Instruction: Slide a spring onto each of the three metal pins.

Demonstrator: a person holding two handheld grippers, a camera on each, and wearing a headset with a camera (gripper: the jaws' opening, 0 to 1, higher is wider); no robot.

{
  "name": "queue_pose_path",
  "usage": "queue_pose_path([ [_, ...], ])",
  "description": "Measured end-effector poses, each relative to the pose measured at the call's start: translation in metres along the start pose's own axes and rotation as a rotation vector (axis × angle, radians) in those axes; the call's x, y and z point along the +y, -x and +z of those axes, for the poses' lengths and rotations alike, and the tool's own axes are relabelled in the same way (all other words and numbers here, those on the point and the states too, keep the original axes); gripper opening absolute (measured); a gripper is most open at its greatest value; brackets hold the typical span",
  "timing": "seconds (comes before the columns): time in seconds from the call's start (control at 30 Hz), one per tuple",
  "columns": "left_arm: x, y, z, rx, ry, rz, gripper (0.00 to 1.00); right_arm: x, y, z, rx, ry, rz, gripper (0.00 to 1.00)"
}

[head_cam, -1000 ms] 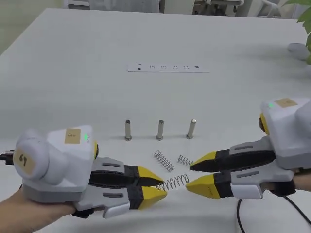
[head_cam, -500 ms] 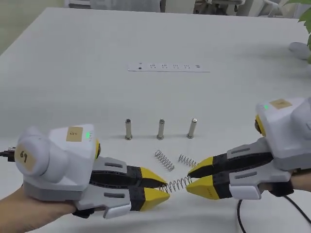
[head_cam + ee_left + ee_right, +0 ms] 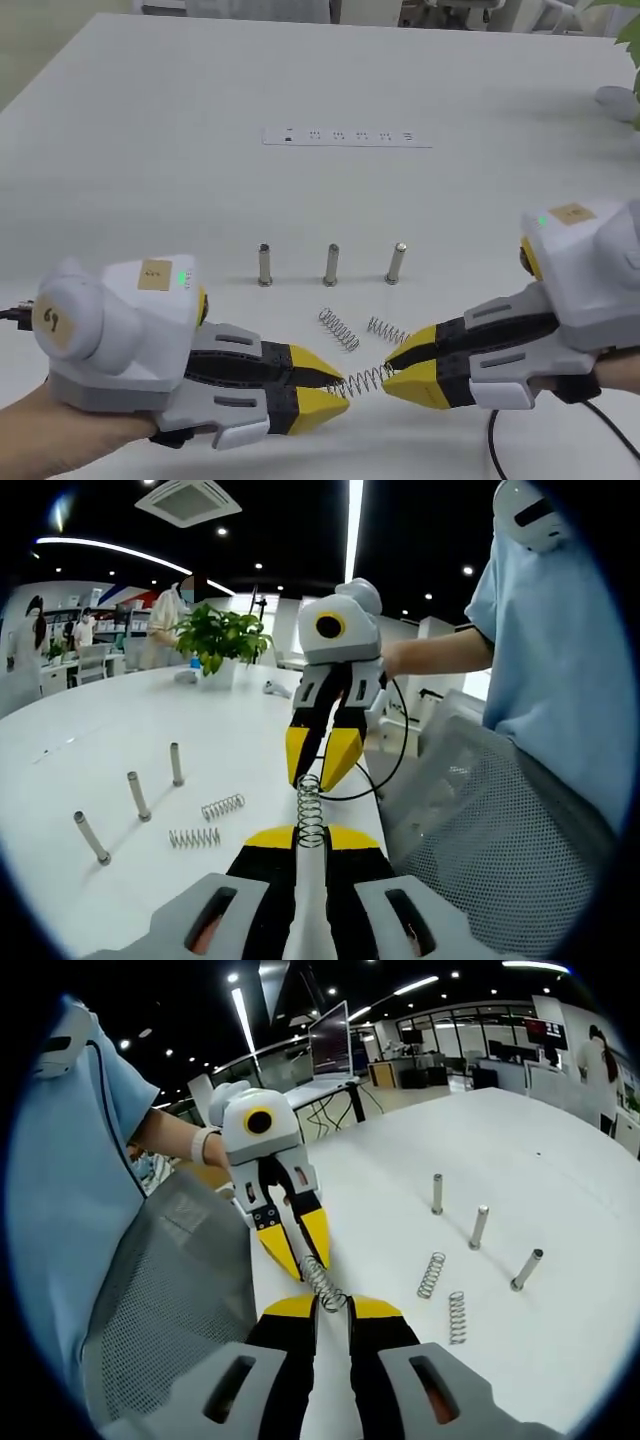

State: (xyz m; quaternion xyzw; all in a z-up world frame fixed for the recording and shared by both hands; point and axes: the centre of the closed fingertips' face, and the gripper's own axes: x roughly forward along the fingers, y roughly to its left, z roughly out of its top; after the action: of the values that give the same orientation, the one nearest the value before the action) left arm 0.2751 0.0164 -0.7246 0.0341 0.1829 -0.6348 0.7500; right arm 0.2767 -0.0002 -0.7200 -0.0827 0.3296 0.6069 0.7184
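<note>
The left claw [image 3: 343, 388] pinches one end of a spring [image 3: 365, 378]. The right claw [image 3: 388, 370] sits narrow around the other end; I cannot tell if it squeezes. Three pins [image 3: 331, 265] stand past both claws.

White worktable [image 3: 150, 120] across head view; white power strip [image 3: 347, 138] flat at upper centre. Left gripper view: dark ceiling, light strip [image 3: 352, 520] top centre, vent [image 3: 187, 500] upper left, potted plant [image 3: 222, 640] left of centre, grey mesh chair [image 3: 480, 820] lower right. Right gripper view: monitor [image 3: 330, 1038] top centre.
</note>
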Motion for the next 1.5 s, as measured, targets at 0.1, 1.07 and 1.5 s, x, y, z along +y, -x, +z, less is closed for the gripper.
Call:
queue_pose_path([
  [0.1, 0.001, -0.001, 0.000, 0.003, 0.001, 0.001, 0.02, 0.000, 0.000, 0.001, 0.014, 0.017, -0.006, 0.09],
  [1.07, 0.007, -0.004, -0.003, 0.051, -0.056, 0.024, 0.02, 0.009, -0.006, 0.029, 0.189, 0.386, -0.046, 0.08],
  [1.5, 0.008, -0.005, -0.003, 0.059, -0.066, 0.019, 0.01, 0.008, -0.006, 0.028, 0.206, 0.406, -0.045, 0.08],
])
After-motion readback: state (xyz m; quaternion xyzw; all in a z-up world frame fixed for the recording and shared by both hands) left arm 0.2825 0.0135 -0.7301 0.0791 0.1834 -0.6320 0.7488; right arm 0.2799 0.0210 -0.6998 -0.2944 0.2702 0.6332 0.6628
